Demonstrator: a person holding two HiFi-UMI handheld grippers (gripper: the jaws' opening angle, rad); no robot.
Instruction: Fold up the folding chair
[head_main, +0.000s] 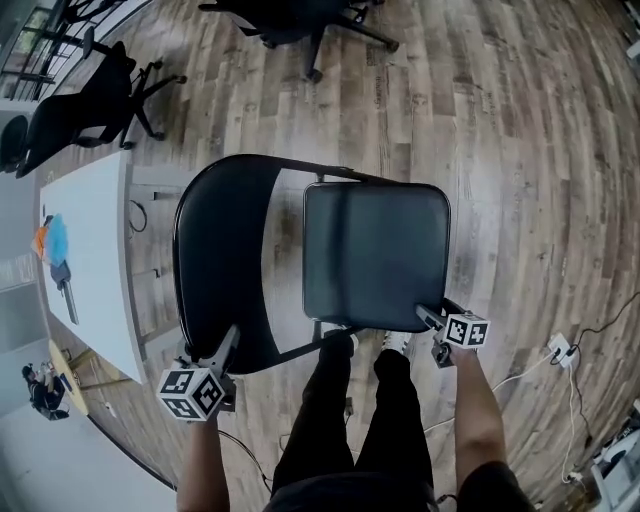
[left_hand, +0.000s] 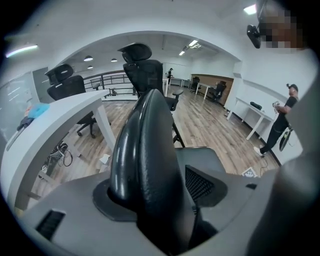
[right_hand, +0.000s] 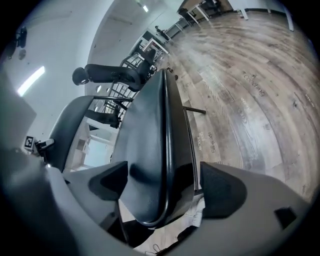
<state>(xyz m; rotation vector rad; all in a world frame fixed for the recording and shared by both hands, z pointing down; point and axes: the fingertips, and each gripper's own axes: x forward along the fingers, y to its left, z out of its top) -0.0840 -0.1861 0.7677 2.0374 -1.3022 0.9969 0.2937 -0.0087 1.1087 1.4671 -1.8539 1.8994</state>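
Note:
The black folding chair stands unfolded on the wood floor, right in front of my legs. Its curved backrest (head_main: 215, 260) is at the left and its padded seat (head_main: 375, 255) at the right. My left gripper (head_main: 228, 345) is at the backrest's near edge. In the left gripper view the backrest (left_hand: 145, 150) stands between the jaws of that gripper (left_hand: 160, 200), with a gap to the right pad. My right gripper (head_main: 432, 318) is at the seat's near right corner. The seat edge (right_hand: 150, 140) sits between its wide jaws (right_hand: 160, 182), apart from both pads.
A white table (head_main: 95, 260) with small items stands close at the chair's left. Black office chairs (head_main: 80, 105) are beyond it, another (head_main: 300, 20) farther ahead. A power strip (head_main: 558, 348) with cables lies on the floor at the right. A person (left_hand: 280, 125) stands far off.

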